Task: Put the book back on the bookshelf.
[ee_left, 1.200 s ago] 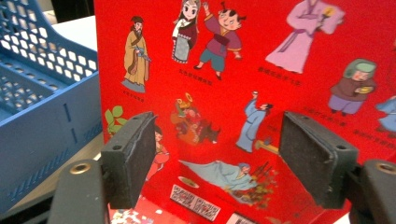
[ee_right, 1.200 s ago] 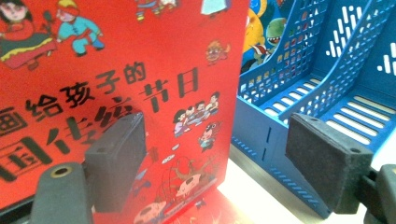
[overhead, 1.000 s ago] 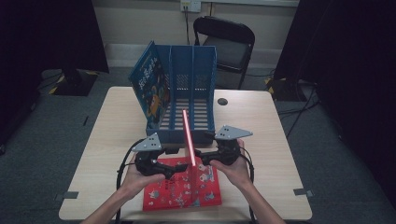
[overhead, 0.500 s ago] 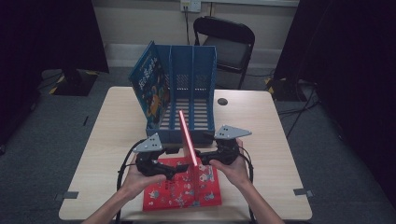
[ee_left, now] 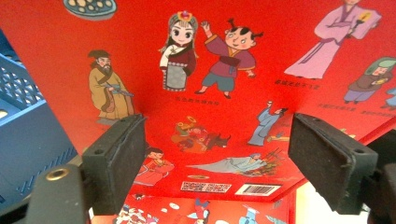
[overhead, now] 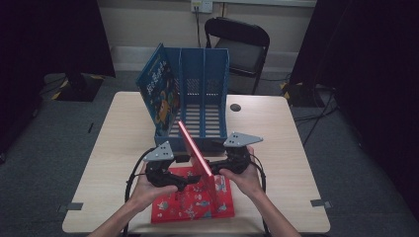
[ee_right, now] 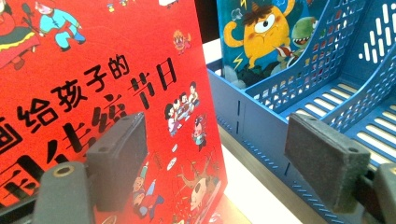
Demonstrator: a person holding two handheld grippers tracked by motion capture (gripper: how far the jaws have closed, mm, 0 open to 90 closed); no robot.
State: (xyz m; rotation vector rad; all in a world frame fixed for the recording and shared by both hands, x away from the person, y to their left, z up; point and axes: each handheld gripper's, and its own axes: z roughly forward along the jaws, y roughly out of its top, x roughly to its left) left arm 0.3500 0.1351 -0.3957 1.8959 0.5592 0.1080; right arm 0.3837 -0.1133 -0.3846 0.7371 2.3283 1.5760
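Two grippers, left and right, flank the red book, standing on edge just before the blue rack. Both jaws gape, gripping nothing. Steady the cover from each side, then clamp before lifting toward a free slot.

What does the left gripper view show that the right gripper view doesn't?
The left gripper view has the red book's back cover with a barcode and QR code, between its open claw jaws. The right gripper view has that book's front cover with black title characters, plus a blue monster book standing in the blue file rack. Both see the standing red book and part of the rack.
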